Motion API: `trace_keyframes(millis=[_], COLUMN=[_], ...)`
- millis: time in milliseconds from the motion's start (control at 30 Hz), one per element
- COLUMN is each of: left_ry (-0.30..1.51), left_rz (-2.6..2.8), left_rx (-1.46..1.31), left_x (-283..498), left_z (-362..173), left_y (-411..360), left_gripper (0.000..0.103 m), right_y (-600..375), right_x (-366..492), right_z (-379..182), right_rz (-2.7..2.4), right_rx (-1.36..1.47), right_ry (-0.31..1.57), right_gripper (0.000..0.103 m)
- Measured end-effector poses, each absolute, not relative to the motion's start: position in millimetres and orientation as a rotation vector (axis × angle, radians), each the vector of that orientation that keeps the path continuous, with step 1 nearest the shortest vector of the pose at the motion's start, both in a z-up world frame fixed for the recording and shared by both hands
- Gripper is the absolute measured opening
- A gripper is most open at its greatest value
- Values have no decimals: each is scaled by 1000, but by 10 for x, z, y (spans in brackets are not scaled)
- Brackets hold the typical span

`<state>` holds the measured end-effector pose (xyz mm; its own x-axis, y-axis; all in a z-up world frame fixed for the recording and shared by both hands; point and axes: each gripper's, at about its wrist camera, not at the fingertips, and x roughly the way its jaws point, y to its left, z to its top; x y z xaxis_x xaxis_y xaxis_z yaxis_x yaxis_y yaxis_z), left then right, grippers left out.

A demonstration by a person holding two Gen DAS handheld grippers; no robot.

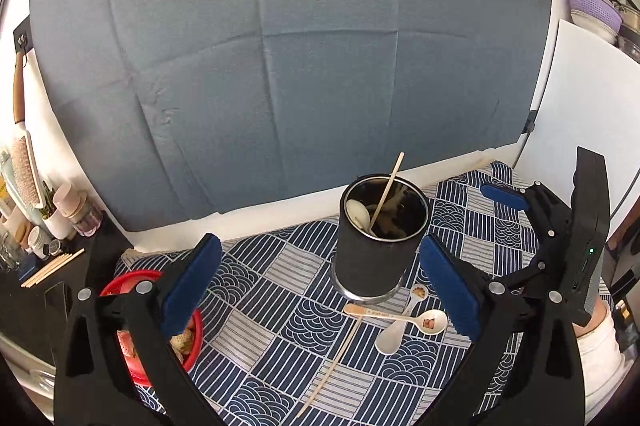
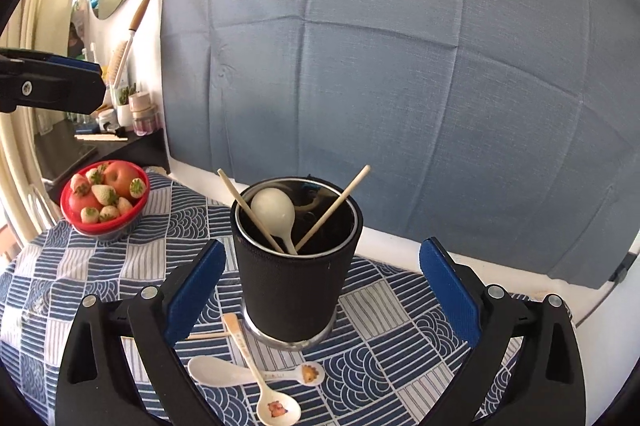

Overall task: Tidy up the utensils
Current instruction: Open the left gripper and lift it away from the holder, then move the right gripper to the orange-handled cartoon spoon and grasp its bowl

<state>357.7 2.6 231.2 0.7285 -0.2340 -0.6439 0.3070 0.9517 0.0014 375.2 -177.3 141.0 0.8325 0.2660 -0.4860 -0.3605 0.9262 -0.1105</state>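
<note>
A black cylindrical utensil holder (image 1: 374, 254) (image 2: 296, 282) stands on the blue patterned cloth. It holds a white spoon (image 2: 276, 212) and two chopsticks (image 2: 334, 208). In front of it lie three small white spoons (image 1: 416, 326) (image 2: 264, 382) and one loose chopstick (image 1: 332, 366). My left gripper (image 1: 320, 290) is open and empty, above the cloth to the holder's near left. My right gripper (image 2: 320, 294) is open and empty, its fingers either side of the holder; it also shows in the left wrist view (image 1: 516, 210).
A red bowl of strawberries and apples (image 2: 105, 200) (image 1: 192, 350) stands at the cloth's left. A dark shelf (image 2: 120, 146) with jars and spare chopsticks is further left. A blue fabric backdrop (image 1: 280, 66) hangs behind. A white board (image 1: 580, 106) stands at the right.
</note>
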Motion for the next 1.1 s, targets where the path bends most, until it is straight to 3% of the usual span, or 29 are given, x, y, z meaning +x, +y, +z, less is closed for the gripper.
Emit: trace_keyframes(millis=[1100], left_ry=[919], left_rz=[-287], left_rx=[81], left_x=[3157], left_z=[1080], left_y=[124], left_gripper=[97], right_y=[-2172], right_x=[3466], right_z=[558], right_rz=[275], right_rx=[-132], right_ry=[717], right_gripper=[94])
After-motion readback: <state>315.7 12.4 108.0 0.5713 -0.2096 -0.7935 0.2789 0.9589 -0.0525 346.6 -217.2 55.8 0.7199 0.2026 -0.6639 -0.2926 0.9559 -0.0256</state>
